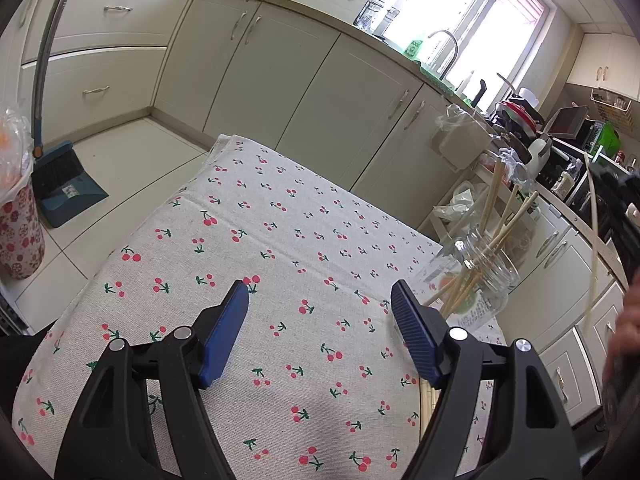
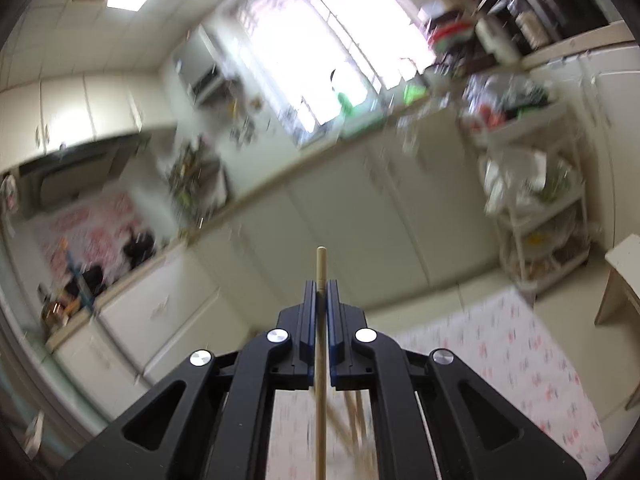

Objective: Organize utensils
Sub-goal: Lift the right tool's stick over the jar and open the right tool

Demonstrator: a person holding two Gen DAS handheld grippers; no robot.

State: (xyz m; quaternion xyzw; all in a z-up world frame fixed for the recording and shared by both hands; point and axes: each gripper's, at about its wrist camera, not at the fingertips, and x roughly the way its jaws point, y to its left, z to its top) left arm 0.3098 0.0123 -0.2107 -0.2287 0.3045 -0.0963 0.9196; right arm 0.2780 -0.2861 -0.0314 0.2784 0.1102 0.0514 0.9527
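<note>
The right hand-held gripper [image 2: 321,286] is clamped on one chopstick [image 2: 320,360], whose tip pokes just past the pads toward 12 o'clock; its lower end is cut off by the frame edge. This view is badly blurred, so the loose chopsticks [image 2: 352,412] behind the jaws are hard to count. The left hand-held gripper [image 1: 320,296] hovers wide apart, holding nothing, over the cherry-print counter [image 1: 280,208]. At its 3 o'clock a glass jar [image 1: 480,276] holds several chopsticks, its base partly hidden.
</note>
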